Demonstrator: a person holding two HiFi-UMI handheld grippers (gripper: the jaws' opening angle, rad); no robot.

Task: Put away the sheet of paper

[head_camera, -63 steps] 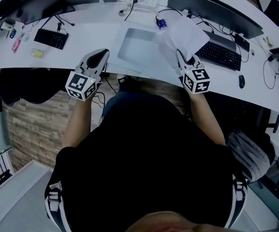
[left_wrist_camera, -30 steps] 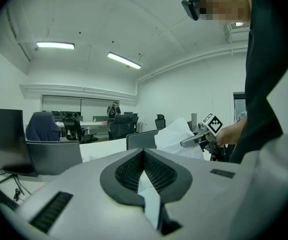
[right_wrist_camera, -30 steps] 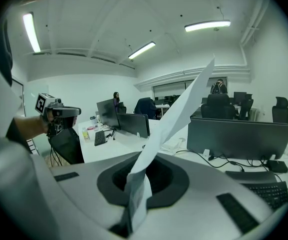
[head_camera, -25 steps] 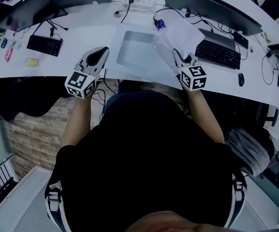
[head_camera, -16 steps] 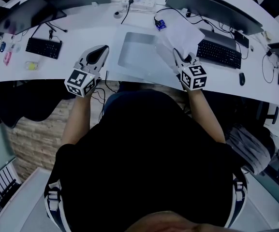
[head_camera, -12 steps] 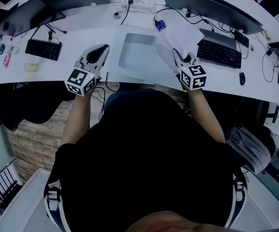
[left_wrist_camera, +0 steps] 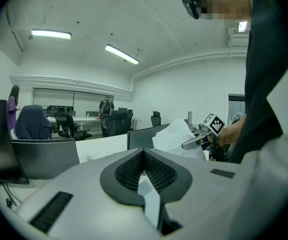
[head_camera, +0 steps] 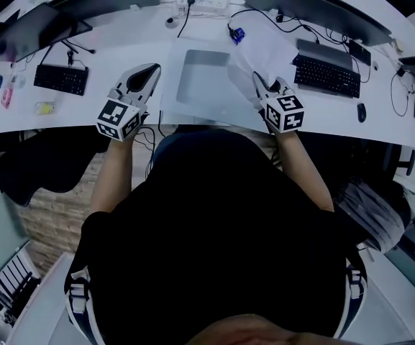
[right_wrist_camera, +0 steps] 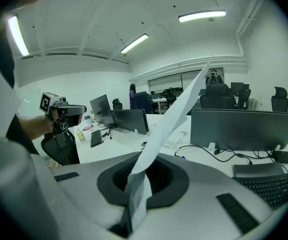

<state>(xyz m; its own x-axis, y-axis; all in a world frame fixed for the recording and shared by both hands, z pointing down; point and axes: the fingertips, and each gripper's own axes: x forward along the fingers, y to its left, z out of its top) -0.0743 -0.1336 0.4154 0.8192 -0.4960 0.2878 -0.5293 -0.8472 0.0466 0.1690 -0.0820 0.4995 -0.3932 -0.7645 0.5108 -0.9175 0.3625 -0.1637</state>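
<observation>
From the head view, the right gripper (head_camera: 260, 83) pinches the sheet of paper (head_camera: 266, 47) by its near edge above the white desk (head_camera: 121, 56), just right of a grey panel (head_camera: 203, 77). The left gripper (head_camera: 147, 76) hangs well apart. In the left gripper view its jaws meet on nothing, and the sheet (left_wrist_camera: 176, 136) billows. In the right gripper view the jaws are clamped on the sheet (right_wrist_camera: 183, 104), which bows upward. It looks light, limp and easily creased; an edge pinch probably suffices, with the far end likely to flop.
</observation>
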